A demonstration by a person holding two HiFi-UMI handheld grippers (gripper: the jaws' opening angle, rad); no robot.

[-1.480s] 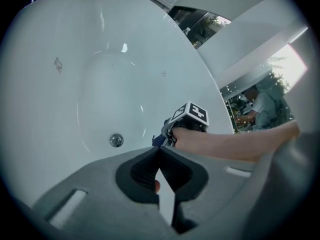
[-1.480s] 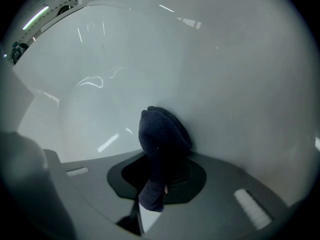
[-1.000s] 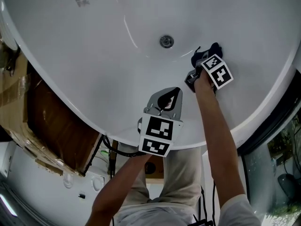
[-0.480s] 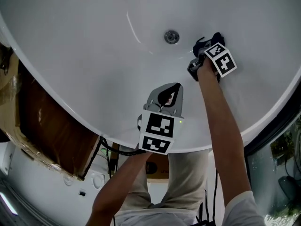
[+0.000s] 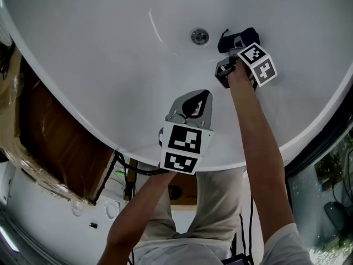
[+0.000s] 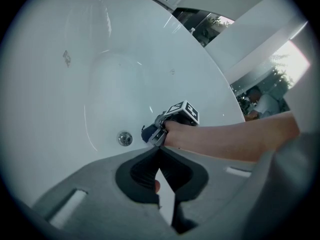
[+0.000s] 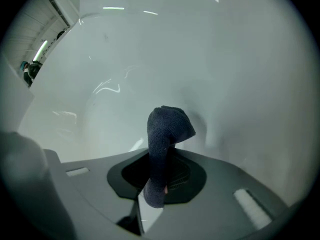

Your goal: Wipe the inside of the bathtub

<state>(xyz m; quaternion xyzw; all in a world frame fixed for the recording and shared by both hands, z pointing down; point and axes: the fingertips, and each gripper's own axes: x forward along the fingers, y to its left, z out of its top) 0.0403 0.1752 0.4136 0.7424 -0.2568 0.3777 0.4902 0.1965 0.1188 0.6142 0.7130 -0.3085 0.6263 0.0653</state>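
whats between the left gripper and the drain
Nothing but bare white bathtub surface; the head view shows that stretch from the left gripper to the drain.

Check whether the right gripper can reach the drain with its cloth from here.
Probably yes: the right gripper holds the cloth just beside the drain, only bare bathtub surface between them, and the left gripper sits well clear.
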